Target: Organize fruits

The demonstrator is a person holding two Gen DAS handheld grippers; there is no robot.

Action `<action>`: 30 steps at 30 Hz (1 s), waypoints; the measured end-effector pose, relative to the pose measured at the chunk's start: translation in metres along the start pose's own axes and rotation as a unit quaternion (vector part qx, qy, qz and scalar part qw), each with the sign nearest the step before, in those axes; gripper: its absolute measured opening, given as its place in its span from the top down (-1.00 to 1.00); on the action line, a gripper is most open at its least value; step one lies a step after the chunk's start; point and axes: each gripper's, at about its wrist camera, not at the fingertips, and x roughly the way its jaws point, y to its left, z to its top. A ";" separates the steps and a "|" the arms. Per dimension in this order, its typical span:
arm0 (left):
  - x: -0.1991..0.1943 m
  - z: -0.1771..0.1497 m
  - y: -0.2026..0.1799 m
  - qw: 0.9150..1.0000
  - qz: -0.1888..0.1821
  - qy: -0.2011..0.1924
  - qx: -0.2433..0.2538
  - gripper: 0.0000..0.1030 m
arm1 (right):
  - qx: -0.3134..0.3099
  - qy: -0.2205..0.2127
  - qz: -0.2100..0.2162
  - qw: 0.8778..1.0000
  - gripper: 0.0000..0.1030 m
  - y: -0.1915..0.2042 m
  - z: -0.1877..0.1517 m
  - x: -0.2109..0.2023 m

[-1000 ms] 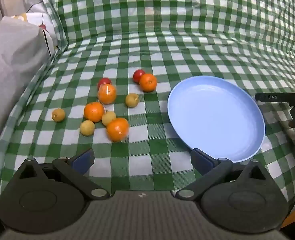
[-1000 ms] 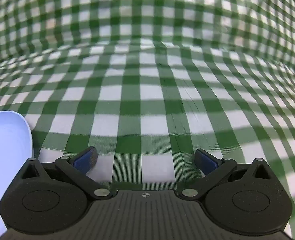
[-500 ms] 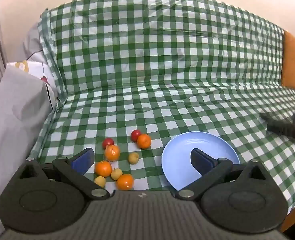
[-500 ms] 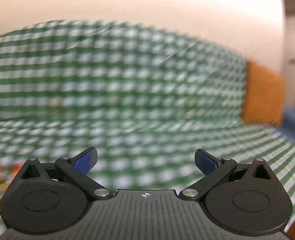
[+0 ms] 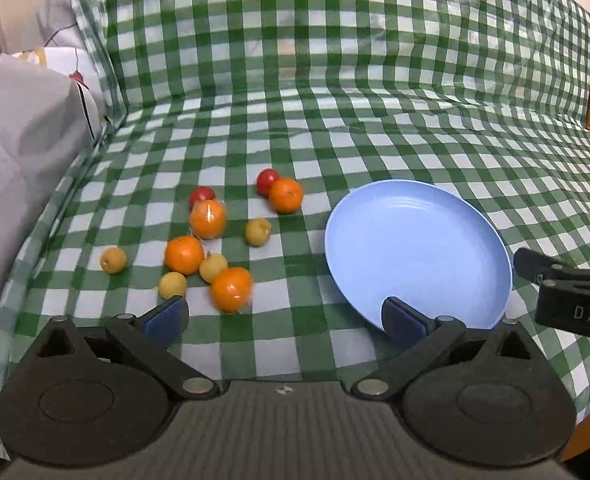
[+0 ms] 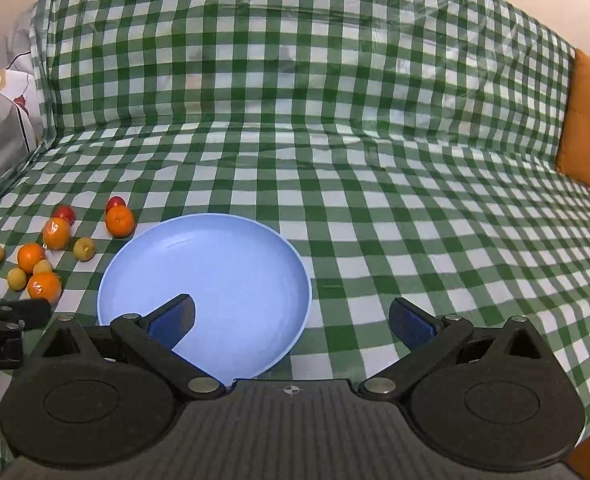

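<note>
Orange cushion point(image 6: 587, 128) clearer in right view, gripper DAS label only left view

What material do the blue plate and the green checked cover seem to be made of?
Blue plate: probably plastic or melamine, smooth with a soft sheen and faint moulded rings. Green checked cover: likely a plastic-coated or vinyl cloth, since its creases show glossy glare.
</note>
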 end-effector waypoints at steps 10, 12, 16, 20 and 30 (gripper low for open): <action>0.011 0.000 -0.005 1.000 -0.009 0.012 -0.007 -0.99 | 0.008 0.038 0.018 0.999 -0.99 0.015 0.019 0.004; 0.013 0.000 -0.004 1.000 -0.015 0.018 -0.013 -0.99 | 0.018 0.046 0.021 0.999 -0.99 0.016 0.019 0.007; 0.015 0.001 -0.007 1.000 -0.012 0.024 -0.012 -0.99 | 0.010 0.049 0.013 0.999 -0.98 0.019 0.020 0.013; 0.017 0.001 -0.012 1.000 -0.006 0.027 -0.009 -0.99 | 0.008 0.054 0.008 0.998 -0.98 0.019 0.019 0.015; 0.021 0.001 -0.016 0.999 -0.006 0.037 -0.006 -0.99 | 0.010 0.062 0.007 0.998 -0.97 0.018 0.019 0.018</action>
